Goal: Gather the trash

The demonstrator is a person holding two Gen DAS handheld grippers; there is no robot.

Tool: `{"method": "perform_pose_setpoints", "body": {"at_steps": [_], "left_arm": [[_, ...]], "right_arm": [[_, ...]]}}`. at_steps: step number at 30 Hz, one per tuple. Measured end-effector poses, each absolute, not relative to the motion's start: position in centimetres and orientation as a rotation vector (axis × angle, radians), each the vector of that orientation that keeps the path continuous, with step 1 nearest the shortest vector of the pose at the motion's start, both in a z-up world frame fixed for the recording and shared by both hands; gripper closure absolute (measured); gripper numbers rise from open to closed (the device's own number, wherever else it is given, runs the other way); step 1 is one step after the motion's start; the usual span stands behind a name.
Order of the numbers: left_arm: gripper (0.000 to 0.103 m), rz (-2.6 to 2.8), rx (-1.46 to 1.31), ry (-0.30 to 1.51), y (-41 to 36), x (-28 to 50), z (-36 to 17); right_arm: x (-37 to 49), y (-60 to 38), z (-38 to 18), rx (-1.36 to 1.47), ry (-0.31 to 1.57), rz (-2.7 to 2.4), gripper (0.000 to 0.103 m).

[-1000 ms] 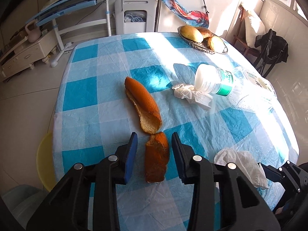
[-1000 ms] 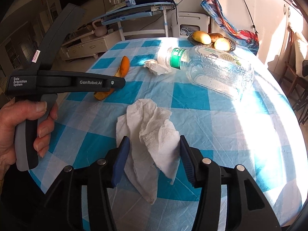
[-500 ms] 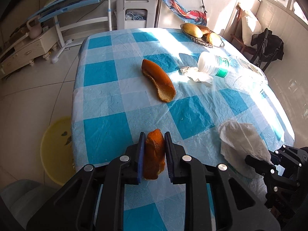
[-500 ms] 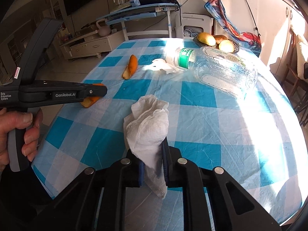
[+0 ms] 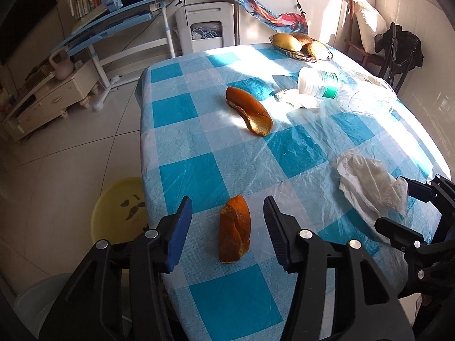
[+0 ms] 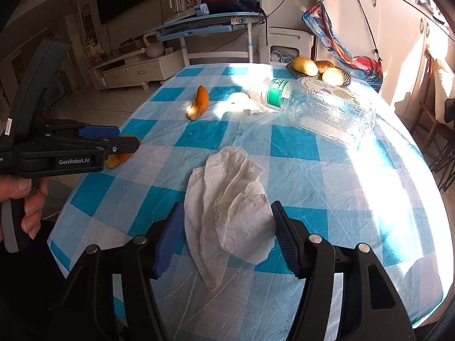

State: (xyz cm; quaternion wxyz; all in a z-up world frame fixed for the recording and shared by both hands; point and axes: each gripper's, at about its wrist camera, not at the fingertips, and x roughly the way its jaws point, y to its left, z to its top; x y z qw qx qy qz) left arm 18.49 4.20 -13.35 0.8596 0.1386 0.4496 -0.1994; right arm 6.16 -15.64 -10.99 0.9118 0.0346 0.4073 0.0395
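Left gripper (image 5: 227,221) has just been opening, so its jaws are spread now with the small torn orange peel piece (image 5: 234,233) lying loose between them, near the edge of the blue-and-white checked tablecloth (image 5: 199,142). Right gripper (image 6: 224,236) has likewise just been opening, and the crumpled white paper towel (image 6: 227,210) lies between its pads, which don't squeeze it. If I were regrabbing, I'd centre each pad pair low on the item and close firmly, since the peel is thin and the towel bunches. Farther off lie the long curved orange peel (image 5: 248,110), another white tissue wad (image 5: 298,99) and a clear plastic bottle with green label (image 6: 321,105).
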Motion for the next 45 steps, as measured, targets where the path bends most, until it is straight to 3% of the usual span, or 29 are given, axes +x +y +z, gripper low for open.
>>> {"method": "perform_pose_setpoints", "body": {"at_steps": [15, 18, 21, 23, 26, 28, 29, 45], "left_arm": [[0.045, -0.420, 0.385, 0.914, 3.2, 18.2, -13.4], [0.045, -0.428, 0.406, 0.918, 3.1, 17.9, -13.5], [0.045, -0.445, 0.434, 0.930, 2.9, 17.5, -13.8], [0.045, -0.463, 0.454, 0.945, 2.6, 17.3, -14.2], [0.058, -0.498, 0.451, 0.952, 2.3, 16.9, -14.4], [0.078, -0.516, 0.430, 0.962, 2.4, 17.0, -14.4], [0.080, -0.519, 0.426, 0.963, 2.5, 17.0, -14.4], [0.085, -0.459, 0.212, 0.881, 6.0, 19.0, -11.2]], "right_arm": [[7.0, -15.0, -11.9, 0.019, 0.871, 0.055, 0.040], [7.1, -15.1, -11.9, 0.016, 0.872, 0.049, 0.047], [7.2, -15.2, -11.8, 0.014, 0.871, 0.052, 0.059], [7.1, -15.1, -11.8, 0.013, 0.870, 0.058, 0.072], [7.1, -14.9, -11.8, 0.015, 0.870, 0.068, 0.082], [7.1, -14.9, -11.8, 0.018, 0.870, 0.071, 0.085], [7.1, -14.9, -11.8, 0.022, 0.870, 0.072, 0.085], [6.9, -14.9, -11.0, 0.081, 0.827, 0.107, 0.088]]}}
